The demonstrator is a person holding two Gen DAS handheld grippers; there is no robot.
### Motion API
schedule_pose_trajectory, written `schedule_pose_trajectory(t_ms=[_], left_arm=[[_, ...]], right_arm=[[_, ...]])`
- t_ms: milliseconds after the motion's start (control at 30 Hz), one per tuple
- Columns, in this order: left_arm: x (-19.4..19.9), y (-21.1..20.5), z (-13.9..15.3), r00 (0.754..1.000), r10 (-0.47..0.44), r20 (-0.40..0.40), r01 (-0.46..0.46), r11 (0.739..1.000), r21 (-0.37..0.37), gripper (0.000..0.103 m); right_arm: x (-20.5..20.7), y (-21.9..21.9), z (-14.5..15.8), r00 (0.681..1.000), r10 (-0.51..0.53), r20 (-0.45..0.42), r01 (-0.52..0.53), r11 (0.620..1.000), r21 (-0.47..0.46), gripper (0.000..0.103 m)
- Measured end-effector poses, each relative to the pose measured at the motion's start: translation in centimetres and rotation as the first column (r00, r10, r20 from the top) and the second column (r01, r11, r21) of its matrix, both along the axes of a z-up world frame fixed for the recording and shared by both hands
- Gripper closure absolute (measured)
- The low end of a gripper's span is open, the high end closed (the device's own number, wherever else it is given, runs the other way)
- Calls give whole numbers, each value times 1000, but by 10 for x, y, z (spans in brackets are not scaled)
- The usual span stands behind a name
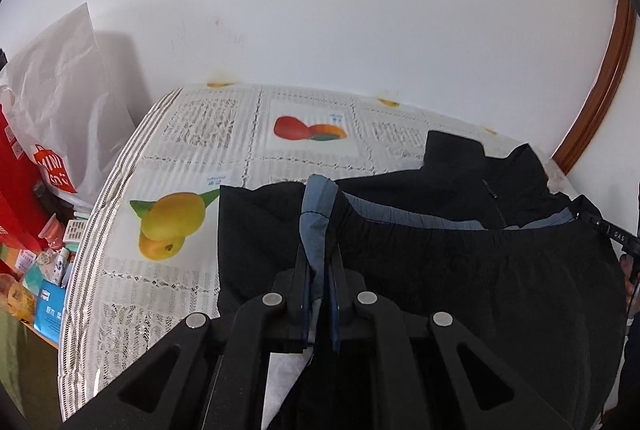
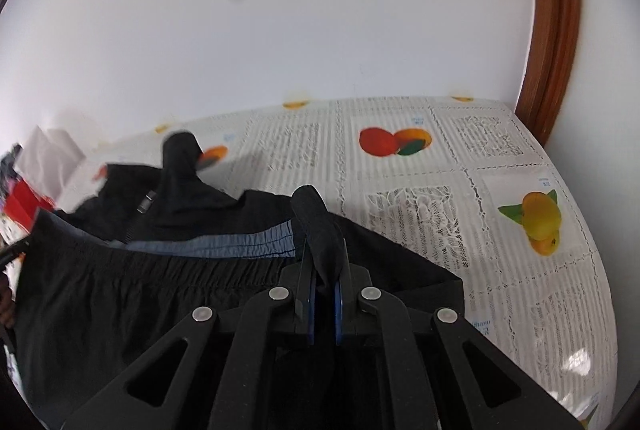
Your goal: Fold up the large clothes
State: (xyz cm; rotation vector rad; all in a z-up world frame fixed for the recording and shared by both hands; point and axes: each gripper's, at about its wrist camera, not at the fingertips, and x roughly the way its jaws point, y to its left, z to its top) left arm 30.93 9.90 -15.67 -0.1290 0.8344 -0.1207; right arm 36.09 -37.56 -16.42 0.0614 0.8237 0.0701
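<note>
A black jacket with a blue-grey lining lies on the fruit-print tablecloth. My left gripper is shut on a fold of its elastic hem, where the blue-grey lining sticks up between the fingers. My right gripper is shut on the other end of the same hem, with a black fold poking up between its fingers. The hem is stretched between the two grippers. The jacket shows its zipper and collar further back.
The table stands against a white wall, with a brown wooden door frame at the right. Left of the table are a white shopping bag, red boxes and several small packets.
</note>
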Motion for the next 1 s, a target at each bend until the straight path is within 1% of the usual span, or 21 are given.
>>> schedule_pose_trajectory(t_ms=[200,300,400,433,467,500,533,567,600,700,733,767,800,867,900,933,1000], left_arm=[[3,-1,-10,999,-4,-35,5,1000,15,95],[6,-1,-14,999,-8,-52,9,1000,10,94],[8,-2,-16,998,-9,-68,10,1000,16,91],[9,-3,-16,997,-13,-76,14,1000,21,89],[8,-3,-16,996,-14,-83,16,1000,26,88],[5,-3,-13,996,-20,-82,23,999,25,87],[3,-3,-12,996,-29,-83,31,999,24,85],[0,-3,-9,996,-32,-79,35,999,29,83],[-6,-2,-6,997,-34,-73,36,999,32,81],[-26,-1,1,996,-56,-74,59,998,35,76],[-34,-1,2,995,-61,-74,64,997,43,72],[-41,0,2,995,-66,-79,70,996,49,69],[-47,1,1,994,-70,-89,76,995,59,63],[-63,5,-2,993,-63,-96,71,994,88,62],[-68,8,-4,994,-53,-93,62,993,100,61],[-74,12,-8,995,-46,-93,56,992,110,59],[-80,17,-15,995,-28,-94,41,990,137,58]], right_arm=[[8,4,-18,998,0,-56,-3,998,-55,95],[10,0,-21,997,-9,-77,6,999,-47,94],[10,-6,-22,996,-20,-91,17,999,-32,83],[9,-8,-22,995,-25,-97,22,999,-28,78],[7,-10,-19,995,-29,-98,27,999,-24,76],[2,-11,-15,996,-27,-88,25,999,-24,74],[-2,-11,-10,996,-27,-82,25,999,-29,67],[-7,-12,-6,997,-34,-74,31,999,-38,64],[-18,-15,0,997,-46,-63,43,998,-41,59],[-46,-19,10,998,-46,-38,45,999,-8,58],[-58,-18,11,999,-40,-33,40,999,-18,55],[-67,-17,11,999,-38,-33,37,999,-31,53],[-79,-17,7,999,-30,-39,28,998,-48,49],[-90,-19,-1,998,-26,-54,23,998,-64,47],[-94,-22,-9,996,-40,-74,34,997,-74,47],[-96,-25,-15,995,-49,-85,42,996,-77,47],[-97,-30,-23,994,-67,-92,60,995,-77,47]])
